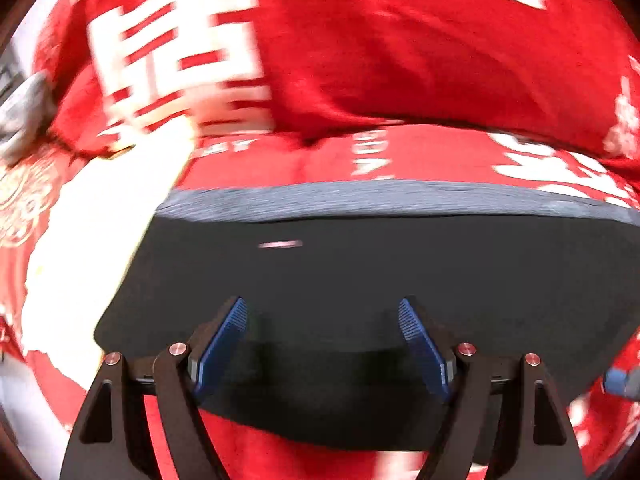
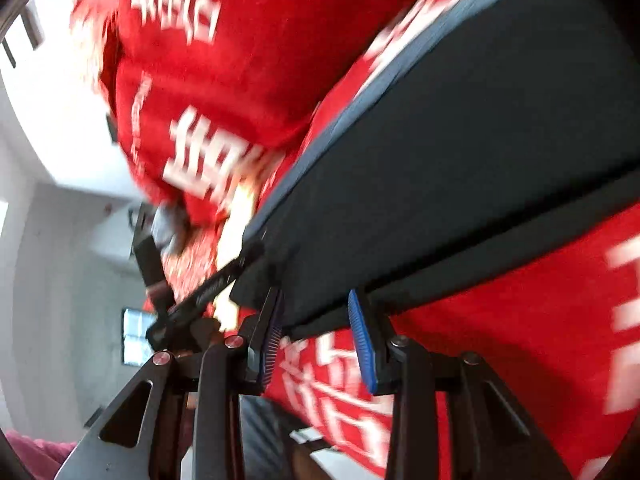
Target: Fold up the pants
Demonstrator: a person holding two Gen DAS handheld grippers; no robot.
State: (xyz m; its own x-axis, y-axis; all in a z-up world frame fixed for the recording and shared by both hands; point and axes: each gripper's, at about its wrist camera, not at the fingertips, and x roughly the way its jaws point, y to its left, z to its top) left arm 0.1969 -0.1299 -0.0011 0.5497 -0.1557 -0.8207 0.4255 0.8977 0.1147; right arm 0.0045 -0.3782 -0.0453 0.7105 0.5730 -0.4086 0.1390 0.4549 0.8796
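Bedroom — red printed bedding [image 1: 360, 60]

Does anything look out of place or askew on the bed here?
Nothing stands out. The dark pants lie folded flat on the red bedding, edges fairly even. Both views are motion-blurred, so small wrinkles cannot be judged.

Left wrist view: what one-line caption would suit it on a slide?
Open left gripper poised over folded dark pants lying on a red, white-lettered bedspread.

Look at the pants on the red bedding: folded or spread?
Folded. The pants lie as a compact dark slab with stacked edges, seen in both views, on the bedding.
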